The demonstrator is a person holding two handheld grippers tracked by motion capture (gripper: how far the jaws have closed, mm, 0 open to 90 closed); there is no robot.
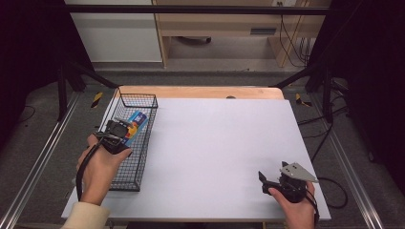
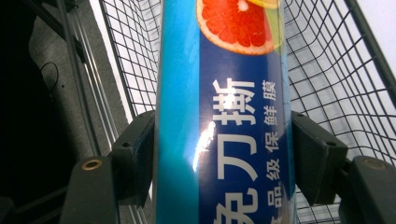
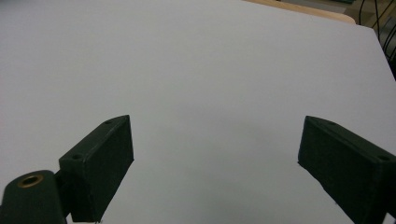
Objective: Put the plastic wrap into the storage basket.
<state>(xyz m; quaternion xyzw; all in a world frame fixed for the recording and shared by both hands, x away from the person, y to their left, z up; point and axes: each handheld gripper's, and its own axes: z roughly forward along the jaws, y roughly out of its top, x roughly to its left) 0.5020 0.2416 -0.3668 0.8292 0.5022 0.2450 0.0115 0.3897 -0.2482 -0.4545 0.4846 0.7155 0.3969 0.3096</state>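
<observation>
A long blue box of cling film point(image 2: 224, 116), printed with a grapefruit slice and white characters, lies in the black wire basket point(image 1: 143, 102) at the table's left side. My left gripper point(image 1: 125, 131) hangs over the basket and is shut on this box point(image 1: 135, 125), with a black jaw pressed against each long side. Its two pads point(image 2: 135, 154) squeeze the box from both flanks in the left gripper view. My right gripper point(image 1: 263, 180) rests low at the table's front right, open, with only the white tabletop between its jaws point(image 3: 215, 154).
The white table top point(image 1: 219, 143) stretches between the basket and the right hand. A wooden strip point(image 1: 200, 92) runs along its far edge. Metal rails and dark floor flank the table on both sides, with cables at the right.
</observation>
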